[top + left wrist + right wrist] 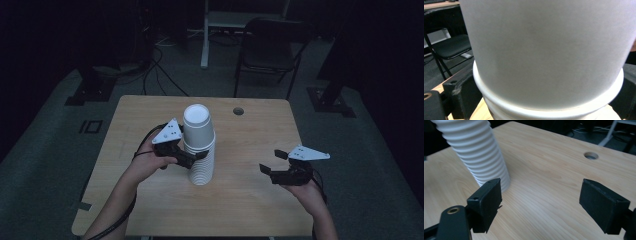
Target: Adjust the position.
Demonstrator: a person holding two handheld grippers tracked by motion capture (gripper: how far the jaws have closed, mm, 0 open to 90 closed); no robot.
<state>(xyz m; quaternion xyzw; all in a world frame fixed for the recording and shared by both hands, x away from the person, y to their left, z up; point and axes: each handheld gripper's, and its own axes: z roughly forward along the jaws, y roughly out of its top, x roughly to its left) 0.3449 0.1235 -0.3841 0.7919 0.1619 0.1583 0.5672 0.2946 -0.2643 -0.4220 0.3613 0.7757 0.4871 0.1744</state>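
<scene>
A tall stack of white paper cups (201, 167) stands upside down on the wooden table (250, 205), left of its middle. The top cup (197, 127) sits higher than the rest, its smooth wall (549, 50) showing above the ribbed rims. My left gripper (199, 156) is shut on the stack just under that top cup, with one black jaw on each side; its fingers (461, 96) touch the rims. My right gripper (271, 161) is held open to the right of the stack, apart from it, with bare table between its jaws (539, 205). The stack's ribbed lower part (481, 157) rises beyond its left jaw.
A round cable hole (238, 111) (591, 156) lies in the table near the far edge. A black folding chair (270, 50) and a white desk leg (204, 35) stand on the dark floor behind the table. Cables trail from both grippers along the forearms.
</scene>
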